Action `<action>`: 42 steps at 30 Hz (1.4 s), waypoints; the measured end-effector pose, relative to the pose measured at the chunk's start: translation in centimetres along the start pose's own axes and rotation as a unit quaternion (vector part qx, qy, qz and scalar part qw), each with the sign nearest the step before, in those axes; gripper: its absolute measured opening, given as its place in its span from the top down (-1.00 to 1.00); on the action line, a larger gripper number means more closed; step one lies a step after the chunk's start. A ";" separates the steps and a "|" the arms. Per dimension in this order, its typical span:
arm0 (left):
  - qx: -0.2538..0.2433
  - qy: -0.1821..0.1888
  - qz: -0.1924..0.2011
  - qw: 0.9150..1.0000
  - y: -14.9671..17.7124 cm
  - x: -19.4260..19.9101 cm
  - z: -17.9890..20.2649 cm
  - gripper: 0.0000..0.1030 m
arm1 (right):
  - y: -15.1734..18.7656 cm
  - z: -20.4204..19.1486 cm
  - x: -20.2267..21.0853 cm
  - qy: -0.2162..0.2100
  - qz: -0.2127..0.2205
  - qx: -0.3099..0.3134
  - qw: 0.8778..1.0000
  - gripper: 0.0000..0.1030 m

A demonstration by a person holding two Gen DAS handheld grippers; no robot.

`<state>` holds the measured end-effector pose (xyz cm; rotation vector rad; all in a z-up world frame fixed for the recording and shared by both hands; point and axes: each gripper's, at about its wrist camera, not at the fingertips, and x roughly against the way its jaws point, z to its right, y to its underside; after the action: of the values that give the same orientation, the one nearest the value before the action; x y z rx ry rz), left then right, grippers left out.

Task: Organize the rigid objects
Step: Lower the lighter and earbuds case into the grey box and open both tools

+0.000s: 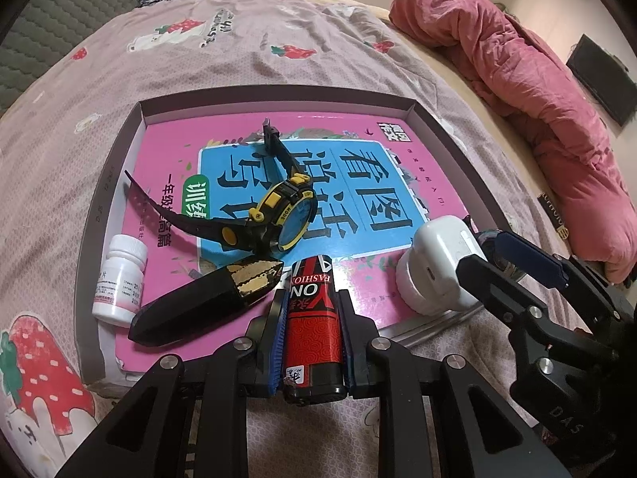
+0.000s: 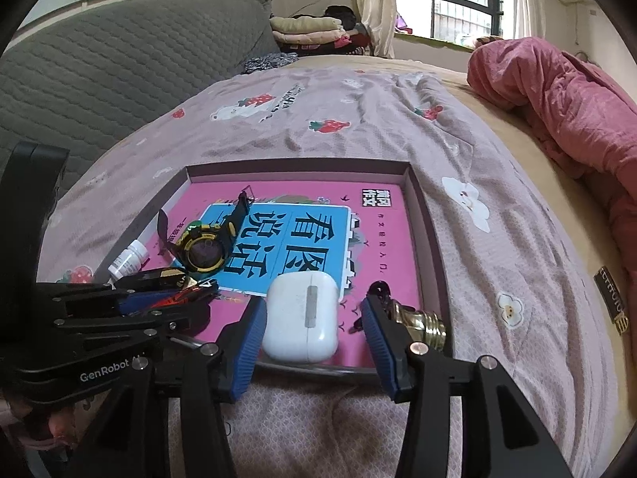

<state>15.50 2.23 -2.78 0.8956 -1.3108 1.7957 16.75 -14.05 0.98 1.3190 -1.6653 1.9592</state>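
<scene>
Left gripper (image 1: 310,318), bottom centre of its view, is clamped on the red lighter (image 1: 312,326) at the near edge of the tray (image 1: 278,97). Left to right there: white pill bottle (image 1: 119,279), black-gold clip (image 1: 207,300), yellow-black watch (image 1: 278,215). Right gripper (image 2: 314,318): jaws apart around the white earbud case (image 2: 302,314), no pad contact visible. Brass fitting (image 2: 426,320) sits lower right in the tray.

"FASHION" on the red lighter (image 1: 312,324); "GenRobot" on the left gripper (image 2: 167,298); "DAS" on the right gripper (image 1: 513,267).
</scene>
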 end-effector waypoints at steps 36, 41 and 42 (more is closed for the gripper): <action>0.021 -0.007 0.064 0.998 1.6 6.4 -0.4 -0.44 | 0.4 0.0 4.5 0.002 0.030 -0.016 0.999 -0.08; 0.009 -0.035 0.077 0.996 2.6 8.4 -0.6 -0.48 | 1.0 -0.7 5.7 -0.006 0.038 -0.018 0.999 -0.17; 0.008 -0.040 0.077 0.996 2.7 8.7 -0.6 -0.48 | 1.2 -0.8 6.0 -0.004 0.040 -0.015 0.999 -0.18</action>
<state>8.79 3.51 3.27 0.9044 -1.4541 1.9069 12.23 -15.77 4.73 1.2698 -1.7705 1.9659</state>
